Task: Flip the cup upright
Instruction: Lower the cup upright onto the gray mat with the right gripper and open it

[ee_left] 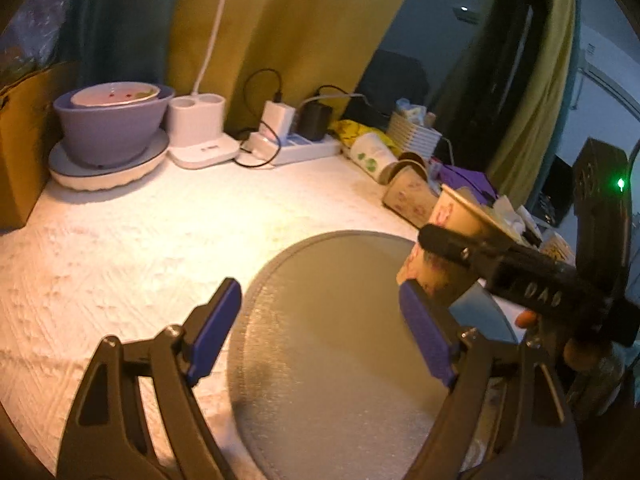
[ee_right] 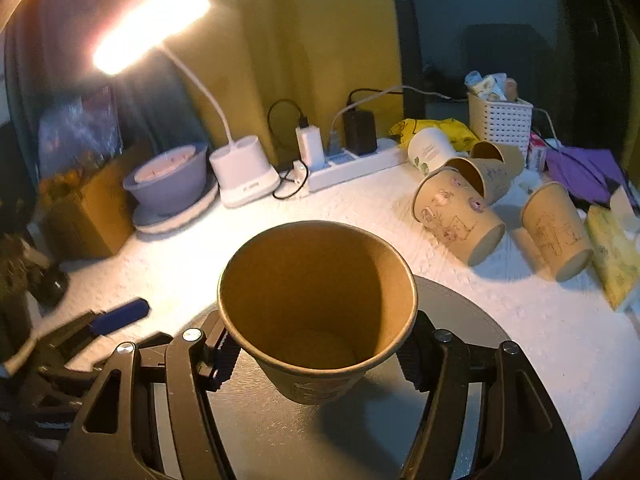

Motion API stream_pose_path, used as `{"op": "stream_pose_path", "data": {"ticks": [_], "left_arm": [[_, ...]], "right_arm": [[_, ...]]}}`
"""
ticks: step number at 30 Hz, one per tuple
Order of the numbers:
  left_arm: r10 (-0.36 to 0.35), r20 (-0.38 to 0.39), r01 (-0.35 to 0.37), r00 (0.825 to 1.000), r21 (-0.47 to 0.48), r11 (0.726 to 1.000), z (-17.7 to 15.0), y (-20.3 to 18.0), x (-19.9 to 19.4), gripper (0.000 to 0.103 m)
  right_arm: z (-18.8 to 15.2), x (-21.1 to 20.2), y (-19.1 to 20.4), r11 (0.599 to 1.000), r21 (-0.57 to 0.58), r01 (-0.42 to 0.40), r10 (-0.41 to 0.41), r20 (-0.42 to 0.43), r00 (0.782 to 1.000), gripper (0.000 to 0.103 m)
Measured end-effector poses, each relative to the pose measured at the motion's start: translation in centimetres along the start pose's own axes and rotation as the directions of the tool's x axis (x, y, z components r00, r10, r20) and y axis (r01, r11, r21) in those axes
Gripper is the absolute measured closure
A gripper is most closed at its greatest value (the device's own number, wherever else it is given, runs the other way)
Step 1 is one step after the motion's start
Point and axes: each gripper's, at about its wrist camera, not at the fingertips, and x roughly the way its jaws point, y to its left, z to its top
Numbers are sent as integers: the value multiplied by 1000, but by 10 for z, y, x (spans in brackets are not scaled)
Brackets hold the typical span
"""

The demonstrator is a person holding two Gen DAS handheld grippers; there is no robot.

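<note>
Now upright: cup, mouth up and a little tilted, gripped at both sides by right gripper, over grey round mat on white cloth. Left gripper wide apart with nothing between blue pads, just beside cup, above same mat. Further back: other paper cups lying on their sides at right, power strip, lit lamp, purple bowl at left, white basket.
</note>
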Motion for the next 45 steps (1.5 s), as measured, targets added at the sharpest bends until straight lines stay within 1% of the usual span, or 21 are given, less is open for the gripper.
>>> {"op": "stream_pose_path", "data": {"ticks": [3,10,15,24,36,39,41,43,45], "left_arm": [[17,-2,-17,1000,-14,1000,0,3,0,21],[58,-2,-58,998,-69,996,4,13,2,21],[60,-9,-60,998,-75,995,4,15,4,21],[58,-12,-58,998,-77,995,5,14,4,21],[59,-16,-60,998,-68,996,4,14,6,21],[60,-17,-61,998,-66,996,4,13,6,21],[59,-17,-60,998,-63,996,3,12,6,21],[59,-14,-59,998,-60,996,3,11,6,21],[57,-12,-57,998,-56,997,3,10,5,21]], "right_arm": [[-2,7,9,999,-41,6,-6,-12,1000,35],[-7,24,21,997,-80,10,-15,-57,998,35],[-10,30,25,994,-104,14,-22,-81,996,35],[-11,36,16,998,-63,20,-27,-118,993,35],[-12,35,20,996,-88,15,-28,-154,988,34],[-12,32,20,996,-85,-4,-10,-164,986,34],[-12,30,21,996,-85,-3,-11,-162,987,33],[-12,28,20,997,-81,-3,-10,-163,987,29],[-12,26,19,997,-77,-7,-6,-165,986,29]]}}
